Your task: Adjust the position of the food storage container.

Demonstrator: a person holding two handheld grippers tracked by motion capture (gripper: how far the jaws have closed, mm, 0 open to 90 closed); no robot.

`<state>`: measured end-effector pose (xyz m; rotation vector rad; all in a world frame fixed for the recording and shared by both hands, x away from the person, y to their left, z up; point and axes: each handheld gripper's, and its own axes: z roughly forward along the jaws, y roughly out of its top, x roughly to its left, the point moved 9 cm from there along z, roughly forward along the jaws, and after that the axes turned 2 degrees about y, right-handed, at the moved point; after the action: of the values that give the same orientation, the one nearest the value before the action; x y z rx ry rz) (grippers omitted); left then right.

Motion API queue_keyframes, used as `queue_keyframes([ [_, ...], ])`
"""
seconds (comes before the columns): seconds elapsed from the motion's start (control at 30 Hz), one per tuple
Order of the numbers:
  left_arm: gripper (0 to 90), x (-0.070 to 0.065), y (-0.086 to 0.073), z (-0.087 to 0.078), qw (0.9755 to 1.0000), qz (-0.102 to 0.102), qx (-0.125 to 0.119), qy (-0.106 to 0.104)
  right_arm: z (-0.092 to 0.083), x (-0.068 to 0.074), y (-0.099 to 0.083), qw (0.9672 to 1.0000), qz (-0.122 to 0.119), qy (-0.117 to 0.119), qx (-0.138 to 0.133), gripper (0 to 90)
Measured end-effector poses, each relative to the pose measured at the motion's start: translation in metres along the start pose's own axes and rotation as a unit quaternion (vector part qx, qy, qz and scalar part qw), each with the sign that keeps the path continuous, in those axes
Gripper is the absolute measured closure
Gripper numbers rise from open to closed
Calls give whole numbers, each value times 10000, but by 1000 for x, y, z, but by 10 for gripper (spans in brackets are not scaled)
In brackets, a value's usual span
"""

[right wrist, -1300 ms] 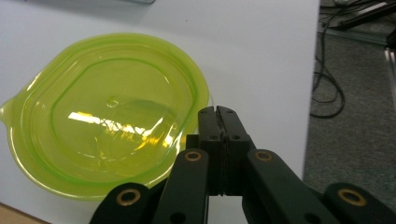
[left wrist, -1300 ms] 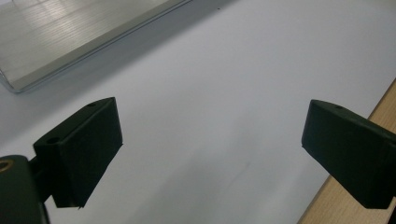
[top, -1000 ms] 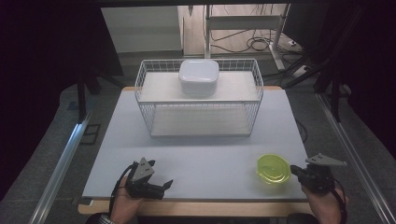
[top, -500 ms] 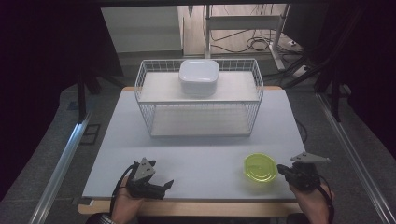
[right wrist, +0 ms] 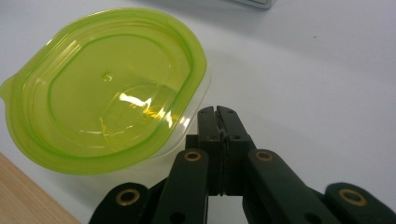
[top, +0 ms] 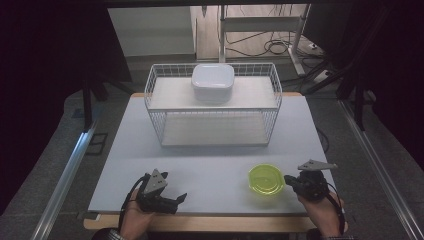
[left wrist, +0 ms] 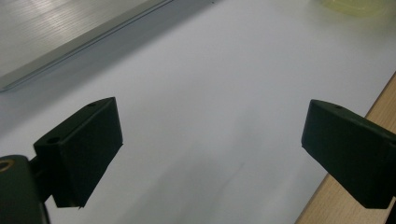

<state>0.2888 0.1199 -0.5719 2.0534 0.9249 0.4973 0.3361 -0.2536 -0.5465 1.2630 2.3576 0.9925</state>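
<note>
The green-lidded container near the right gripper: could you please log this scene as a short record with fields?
container: clear tub with a green lid, lid on, on the white table near its front edge
right gripper: fingers shut with nothing between them, tips against the container's side
left gripper: fingers wide open above bare table, near the front edge
wire basket: white, at the back of the table
white box: lidded, on the basket's upper shelf
</note>
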Motion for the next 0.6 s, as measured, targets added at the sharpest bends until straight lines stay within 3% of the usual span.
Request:
queue_keyframes([
  [0.43,47,0,-1,0,10000,-2,15,-6,9,2,-13,9994,142,227,230,890],
  [0.53,47,0,-1,0,10000,17,30,-5,13,7,-16,9986,215,388,297,889],
  [0.6,47,0,-1,1,10000,36,39,-3,15,8,-15,9987,152,390,297,889],
])
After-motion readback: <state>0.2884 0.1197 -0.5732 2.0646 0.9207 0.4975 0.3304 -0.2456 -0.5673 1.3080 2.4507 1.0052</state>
